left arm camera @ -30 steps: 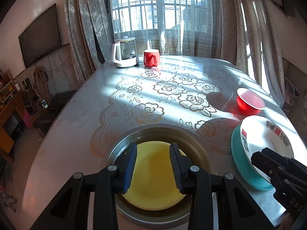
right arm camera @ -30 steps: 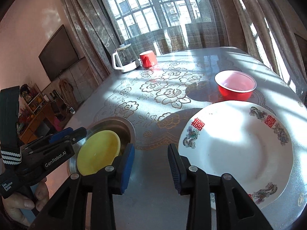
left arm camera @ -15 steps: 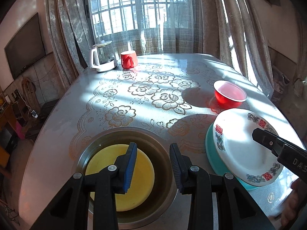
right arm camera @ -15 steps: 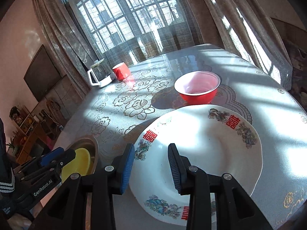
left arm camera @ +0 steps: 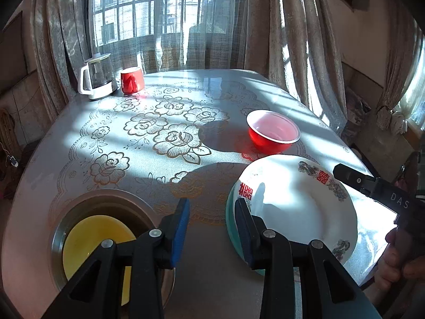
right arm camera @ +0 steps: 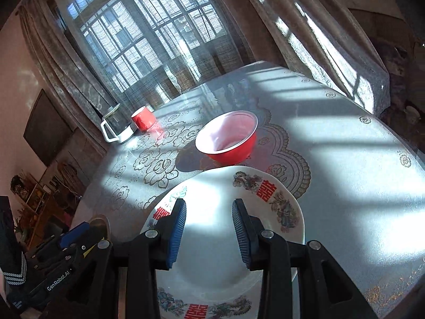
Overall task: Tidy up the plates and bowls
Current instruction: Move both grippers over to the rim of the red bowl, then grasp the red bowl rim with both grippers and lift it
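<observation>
White plate is seen lying flat, face up, stacked on teal plate near the counter front edge. Right gripper and left gripper are held parted, nothing grasped.

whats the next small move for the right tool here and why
Probably ease the right tool down and forward to the far rim of the white plate. Its jaws stand open above the plate's middle, gripping nothing, and the plate rests on a teal plate, so the rim looks like the only edge to pinch.
</observation>
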`<move>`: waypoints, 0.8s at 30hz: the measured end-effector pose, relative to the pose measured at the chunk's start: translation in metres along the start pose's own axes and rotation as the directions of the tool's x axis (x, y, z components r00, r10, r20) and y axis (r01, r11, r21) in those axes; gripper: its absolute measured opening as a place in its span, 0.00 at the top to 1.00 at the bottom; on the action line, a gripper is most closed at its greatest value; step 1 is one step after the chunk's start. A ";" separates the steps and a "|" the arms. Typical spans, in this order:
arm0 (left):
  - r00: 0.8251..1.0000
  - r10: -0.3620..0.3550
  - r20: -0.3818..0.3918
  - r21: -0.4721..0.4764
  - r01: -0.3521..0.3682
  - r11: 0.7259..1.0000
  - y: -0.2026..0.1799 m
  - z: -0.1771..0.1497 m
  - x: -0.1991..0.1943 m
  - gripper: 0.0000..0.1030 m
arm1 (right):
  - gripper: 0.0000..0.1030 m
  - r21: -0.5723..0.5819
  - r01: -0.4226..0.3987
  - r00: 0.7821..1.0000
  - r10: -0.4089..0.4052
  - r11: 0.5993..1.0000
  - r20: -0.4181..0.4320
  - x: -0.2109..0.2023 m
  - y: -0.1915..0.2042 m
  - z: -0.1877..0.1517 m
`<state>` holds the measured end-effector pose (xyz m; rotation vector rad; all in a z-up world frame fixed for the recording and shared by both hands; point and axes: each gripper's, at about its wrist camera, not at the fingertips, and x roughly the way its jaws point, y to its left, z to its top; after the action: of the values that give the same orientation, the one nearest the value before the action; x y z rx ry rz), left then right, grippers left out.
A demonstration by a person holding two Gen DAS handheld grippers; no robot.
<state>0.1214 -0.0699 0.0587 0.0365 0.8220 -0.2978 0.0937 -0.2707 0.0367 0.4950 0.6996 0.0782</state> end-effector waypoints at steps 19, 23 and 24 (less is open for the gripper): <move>0.996 -0.072 -0.053 -0.135 0.064 0.989 -0.019 0.066 0.089 0.44 | 0.73 0.070 0.018 0.998 -0.013 0.997 -0.066 0.067 -0.041 0.066; 0.990 -0.111 -0.084 -0.168 0.096 0.981 -0.020 0.081 0.116 0.54 | 0.78 0.098 0.020 0.995 -0.010 0.995 -0.098 0.088 -0.048 0.077; 0.987 -0.134 -0.090 -0.178 0.117 0.977 -0.021 0.085 0.122 0.57 | 0.78 0.104 0.024 0.995 -0.013 0.994 -0.103 0.092 -0.049 0.080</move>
<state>0.2549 -0.1322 0.0293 -0.1642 0.9504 -0.3451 0.2099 -0.3256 0.0112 0.5888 0.8116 0.0496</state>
